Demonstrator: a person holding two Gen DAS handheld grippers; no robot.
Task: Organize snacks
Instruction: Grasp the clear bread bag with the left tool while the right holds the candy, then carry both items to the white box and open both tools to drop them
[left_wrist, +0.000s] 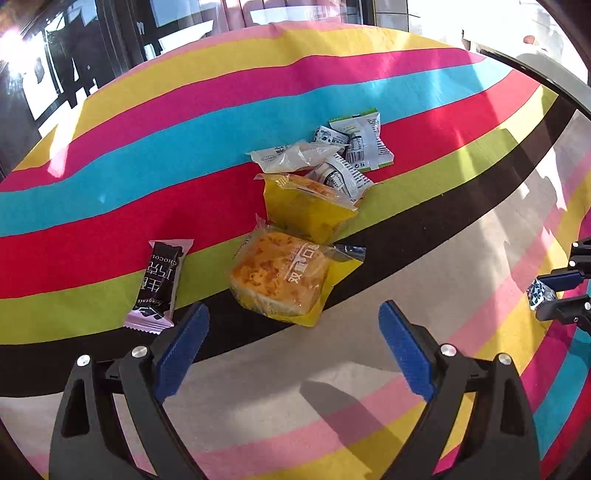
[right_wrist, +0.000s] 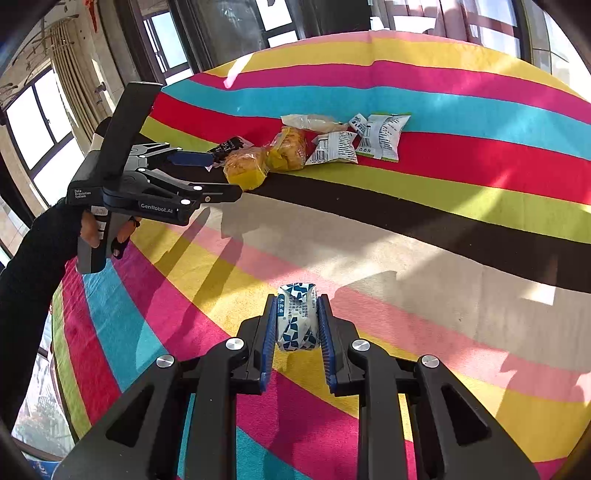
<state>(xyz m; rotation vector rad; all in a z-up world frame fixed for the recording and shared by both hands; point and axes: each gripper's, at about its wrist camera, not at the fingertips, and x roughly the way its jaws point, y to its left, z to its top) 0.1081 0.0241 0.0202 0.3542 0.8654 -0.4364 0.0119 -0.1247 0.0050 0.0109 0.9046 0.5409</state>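
Note:
My left gripper (left_wrist: 293, 332) is open, its blue pads wide apart with nothing between them, hovering just short of a yellow-wrapped cake (left_wrist: 282, 278). A second yellow cake pack (left_wrist: 308, 205) lies behind it. A black chocolate bar (left_wrist: 159, 282) rests to the left. Several white and green packets (left_wrist: 351, 153) are piled at the back. My right gripper (right_wrist: 297, 321) is shut on a small blue-and-white wrapped snack (right_wrist: 297, 319), held above the striped cloth. That snack (left_wrist: 540, 293) also shows at the right edge of the left wrist view.
A striped cloth (right_wrist: 443, 229) in many colours covers the whole surface. Windows and curtains (right_wrist: 74, 74) stand behind its far edge. A person's dark sleeve (right_wrist: 33, 266) and hand hold the left gripper (right_wrist: 218, 175) beside the cakes.

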